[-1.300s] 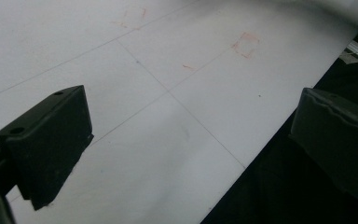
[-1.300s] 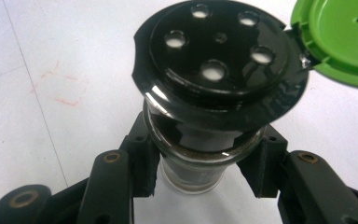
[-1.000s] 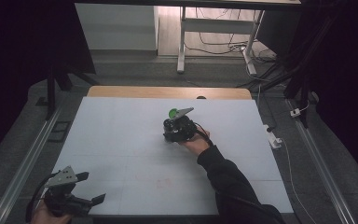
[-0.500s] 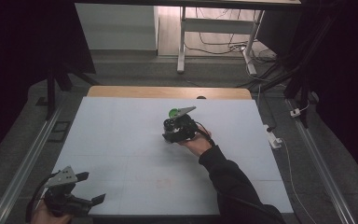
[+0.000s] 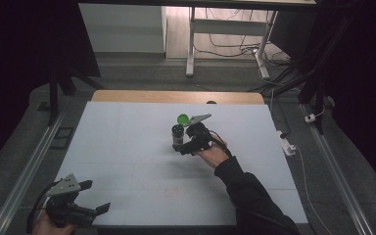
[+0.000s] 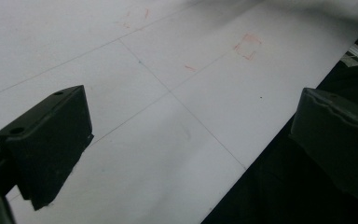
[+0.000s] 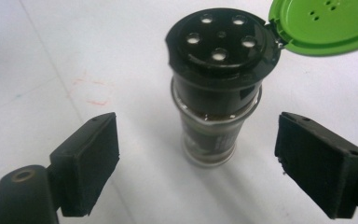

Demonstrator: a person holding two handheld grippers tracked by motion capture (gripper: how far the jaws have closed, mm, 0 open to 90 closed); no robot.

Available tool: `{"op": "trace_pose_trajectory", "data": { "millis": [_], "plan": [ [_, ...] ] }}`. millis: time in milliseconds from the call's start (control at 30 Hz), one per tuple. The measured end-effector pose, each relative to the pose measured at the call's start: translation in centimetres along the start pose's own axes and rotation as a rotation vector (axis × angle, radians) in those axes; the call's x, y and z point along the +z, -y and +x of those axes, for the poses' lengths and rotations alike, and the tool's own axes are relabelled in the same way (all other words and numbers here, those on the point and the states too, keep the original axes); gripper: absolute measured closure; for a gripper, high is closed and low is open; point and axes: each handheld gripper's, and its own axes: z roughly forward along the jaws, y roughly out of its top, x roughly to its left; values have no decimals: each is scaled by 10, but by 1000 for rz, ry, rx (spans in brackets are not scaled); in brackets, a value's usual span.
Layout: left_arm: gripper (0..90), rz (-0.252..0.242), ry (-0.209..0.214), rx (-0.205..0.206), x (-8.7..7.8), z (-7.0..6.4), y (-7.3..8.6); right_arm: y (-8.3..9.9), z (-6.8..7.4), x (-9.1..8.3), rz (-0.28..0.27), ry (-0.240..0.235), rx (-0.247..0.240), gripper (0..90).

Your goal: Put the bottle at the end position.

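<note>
While uncapped, shaker [image 7: 216, 88] stands between spread jaws, untouched.

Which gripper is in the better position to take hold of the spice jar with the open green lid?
The right gripper. Its jaws stand open on either side of the upright spice jar, not touching it. The left gripper is open too, but at the table's near left corner, far from the jar.

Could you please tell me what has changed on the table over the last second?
The right claw has backed off a little toward the person, so the shaker jar now stands free ahead of its open jaws. The jar's green lid is flipped open, as before. The left claw stays open at the near left corner of the white table.
</note>
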Motion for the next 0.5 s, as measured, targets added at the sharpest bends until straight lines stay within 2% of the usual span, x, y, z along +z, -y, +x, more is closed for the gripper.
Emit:
{"op": "trace_pose_trajectory", "data": {
  "millis": [233, 500],
  "plan": [
    [0, 9, -16, -15, 1, 0, 0, 1, 5, -13, -1, -25, 30, 125],
    [1, 18, -40, -19, 2, 0, -1, 6, 13, -29, -22, -45, 33, 96]
  ]
}}
